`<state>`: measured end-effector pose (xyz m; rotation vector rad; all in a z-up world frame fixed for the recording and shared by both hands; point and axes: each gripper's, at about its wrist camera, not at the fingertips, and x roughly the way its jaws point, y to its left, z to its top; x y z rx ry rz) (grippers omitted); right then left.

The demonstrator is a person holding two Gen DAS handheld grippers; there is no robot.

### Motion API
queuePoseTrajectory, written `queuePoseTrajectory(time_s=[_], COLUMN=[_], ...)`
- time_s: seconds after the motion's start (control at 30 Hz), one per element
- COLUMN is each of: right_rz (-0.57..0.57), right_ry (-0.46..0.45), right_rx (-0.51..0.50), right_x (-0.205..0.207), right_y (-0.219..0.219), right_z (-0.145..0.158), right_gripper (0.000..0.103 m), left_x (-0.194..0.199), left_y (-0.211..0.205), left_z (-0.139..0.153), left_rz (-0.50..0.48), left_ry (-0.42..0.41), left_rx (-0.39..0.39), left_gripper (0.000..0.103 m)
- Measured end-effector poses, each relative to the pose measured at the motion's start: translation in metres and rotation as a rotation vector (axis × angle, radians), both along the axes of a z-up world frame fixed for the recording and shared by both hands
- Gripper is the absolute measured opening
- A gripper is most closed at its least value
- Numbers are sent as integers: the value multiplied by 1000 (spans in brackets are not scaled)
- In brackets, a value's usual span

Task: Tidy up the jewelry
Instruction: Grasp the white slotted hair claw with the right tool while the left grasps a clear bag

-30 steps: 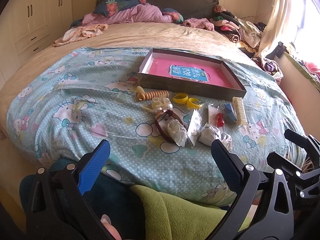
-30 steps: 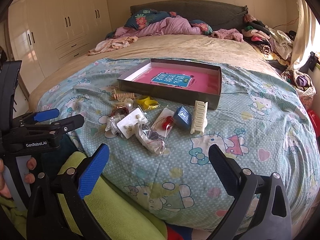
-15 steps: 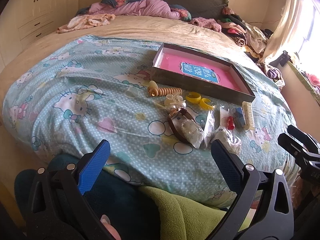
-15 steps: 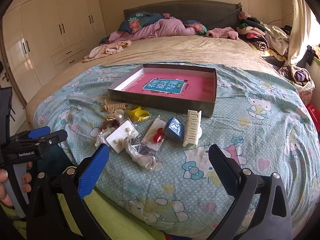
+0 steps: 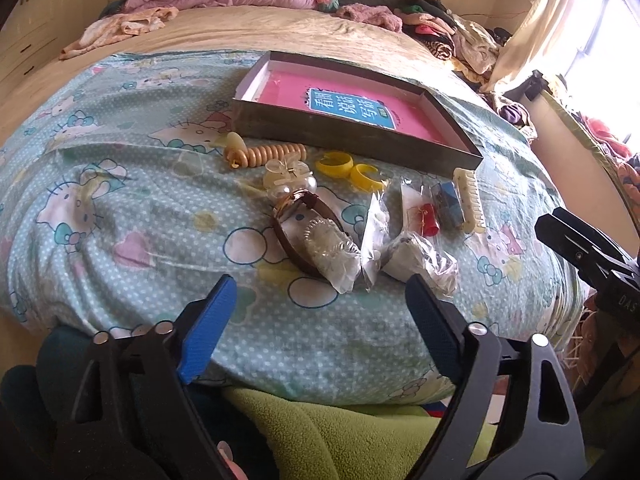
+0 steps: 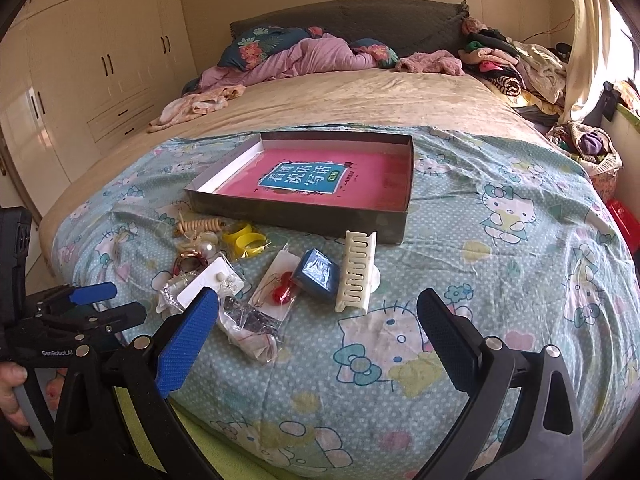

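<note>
- A bed covered by a light blue cartoon-cat blanket (image 6: 500, 264) fills both views, with jewelry scattered across the middle of each frame
- A shallow grey tray (image 6: 304, 210) with a pink book inside lies flat on the blanket at upper centre, just behind the jewelry
- In the left wrist view, a brown-strapped watch (image 5: 298, 220) sits at centre, touching a clear plastic packet (image 5: 332, 254)
- Above it lie a beige spiral hair tie (image 5: 266, 154) and two yellow rings (image 5: 348, 168), just in front of the tray
- To the right sit a red earring on a card (image 5: 428, 216), a small blue box (image 5: 446, 202) and a cream comb (image 5: 470, 198), side by side
- The left gripper (image 5: 320, 312) is at bottom centre of its view, blue pads wide apart, holding nothing, just short of the packets
- The right gripper (image 6: 318, 320) is at bottom centre of its view, fingers also spread apart and empty, near the comb (image 6: 358, 270)
</note>
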<state>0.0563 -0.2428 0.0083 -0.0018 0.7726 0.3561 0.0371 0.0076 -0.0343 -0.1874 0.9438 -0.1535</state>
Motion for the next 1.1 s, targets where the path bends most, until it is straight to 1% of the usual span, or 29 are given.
queuePoseTrajectory(time_s=[0.03, 0.1, 0.27, 0.33, 0.4, 0.5, 0.73, 0.8, 0.87, 1.0, 1.1], right_rz=[-1, -3, -9, -12, -12, -14, -22, -19, -17, -28, -37], right_ry=[3, 11, 23, 29, 29, 34, 66, 77, 104, 133, 130], right_rx=[-2, 0, -2, -3, -4, -12, -13, -14, -13, -5, -5], right_x=[2, 5, 12, 15, 18, 25, 48, 55, 63, 74, 80], right_y=[0, -2, -3, -4, -5, -5, -7, -7, -7, -9, -10], right_z=[-2, -5, -12, -15, -17, -22, -37, -43, -50, -62, -66], right_gripper=[99, 99, 99, 99, 99, 99, 98, 86, 79, 70, 65], left_x=[3, 6, 16, 19, 23, 24, 23, 25, 25, 27, 31], left_y=[0, -5, -6, -6, -4, -2, 1, 4, 7, 9, 6], left_z=[-2, -3, -5, -5, -8, -9, -9, -12, -15, -23, -29], left_rz=[-7, -15, -35, -35, -32, -34, -21, -14, -5, -9, -19], left_ry=[6, 9, 15, 17, 28, 27, 32, 42, 56, 81, 96], left_rx=[-4, -20, -61, -71, -79, -75, -31, -21, -19, -4, 0], left_gripper=[66, 47, 31, 28, 19, 15, 15, 17, 17, 17, 17])
